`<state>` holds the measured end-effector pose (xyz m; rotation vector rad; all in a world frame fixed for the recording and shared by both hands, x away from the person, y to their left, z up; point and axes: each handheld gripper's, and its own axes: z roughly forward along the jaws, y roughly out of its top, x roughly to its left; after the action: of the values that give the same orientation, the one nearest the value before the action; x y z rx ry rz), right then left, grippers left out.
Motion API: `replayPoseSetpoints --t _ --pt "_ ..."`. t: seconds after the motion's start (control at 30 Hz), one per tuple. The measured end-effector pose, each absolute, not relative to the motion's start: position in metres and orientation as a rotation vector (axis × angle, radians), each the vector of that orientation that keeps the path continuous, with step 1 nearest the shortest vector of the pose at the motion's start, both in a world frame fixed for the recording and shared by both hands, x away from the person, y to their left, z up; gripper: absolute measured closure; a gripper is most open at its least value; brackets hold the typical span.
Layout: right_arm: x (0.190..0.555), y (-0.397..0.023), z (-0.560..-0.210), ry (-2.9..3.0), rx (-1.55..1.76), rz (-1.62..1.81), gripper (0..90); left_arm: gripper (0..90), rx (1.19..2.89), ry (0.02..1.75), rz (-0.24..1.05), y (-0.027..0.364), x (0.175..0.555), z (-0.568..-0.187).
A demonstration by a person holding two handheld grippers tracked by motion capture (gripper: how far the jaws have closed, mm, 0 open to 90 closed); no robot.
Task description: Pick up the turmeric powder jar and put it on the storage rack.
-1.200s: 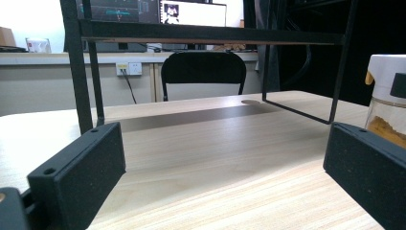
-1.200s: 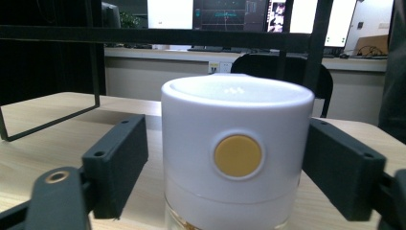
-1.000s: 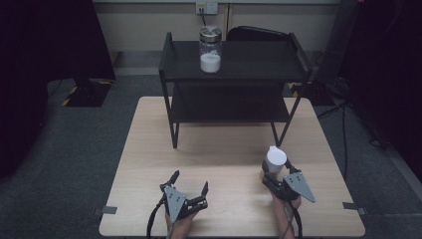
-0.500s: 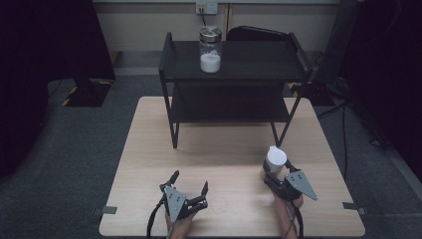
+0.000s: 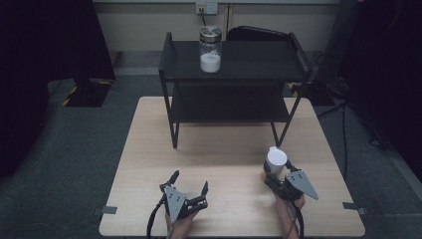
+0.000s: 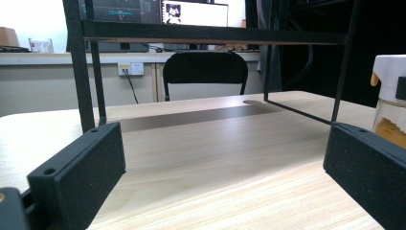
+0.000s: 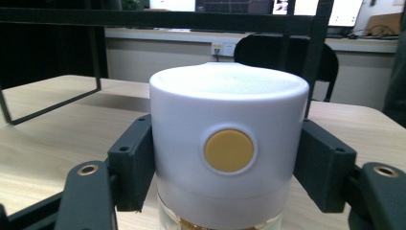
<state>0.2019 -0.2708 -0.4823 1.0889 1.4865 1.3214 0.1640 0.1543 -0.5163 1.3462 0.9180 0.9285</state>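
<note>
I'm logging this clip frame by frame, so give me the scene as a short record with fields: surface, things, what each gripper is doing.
surface: wooden table
rack: black two-level shelf at the table's far end
on rack: glass jar with white contents, on the top level
right gripper: shut on the white-capped bottle, which stands upright on the table
bottle detail: yellow round button on the cap
left gripper: open, nothing between its jaws, low over the table

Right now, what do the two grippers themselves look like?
Both are black. The left gripper and right gripper each carry a grey three-cornered plate on top and trail a dark cable. Jaws are blocky, matte black, with small screw holes; brass-coloured inserts sit at the right gripper's arms.
</note>
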Motion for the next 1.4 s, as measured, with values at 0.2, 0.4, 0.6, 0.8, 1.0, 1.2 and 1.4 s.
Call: replayPoseSetpoints --t 0.2,0.4,0.6,0.8,1.0,1.2,1.4 --pt "0.201 -0.274 -0.472 1.513 1.066 1.324 30.5 0.0 1.346 0.918 0.929 0.154 0.164 -0.516" --pt "0.201 -0.28 -0.461 1.535 1.071 1.348 30.6 0.0 1.346 0.918 0.929 0.154 0.164 -0.516" --pt "0.202 -0.287 -0.449 1.572 1.049 1.367 30.6 0.0 1.346 0.918 0.929 0.154 0.164 -0.516" --pt "0.203 -0.289 -0.437 1.619 1.01 1.377 30.6 0.1 1.346 0.918 0.929 0.154 0.164 -0.516" --pt "0.204 -0.289 -0.423 1.648 0.977 1.413 30.6 0.0 1.346 0.918 0.929 0.154 0.164 -0.516" --pt "0.205 -0.293 -0.405 1.684 0.941 1.457 30.6 0.1 1.345 0.92 0.931 0.154 0.164 -0.516" --pt "0.203 -0.294 -0.39 1.699 0.899 1.474 30.6 0.1 1.345 0.922 0.932 0.154 0.164 -0.516"
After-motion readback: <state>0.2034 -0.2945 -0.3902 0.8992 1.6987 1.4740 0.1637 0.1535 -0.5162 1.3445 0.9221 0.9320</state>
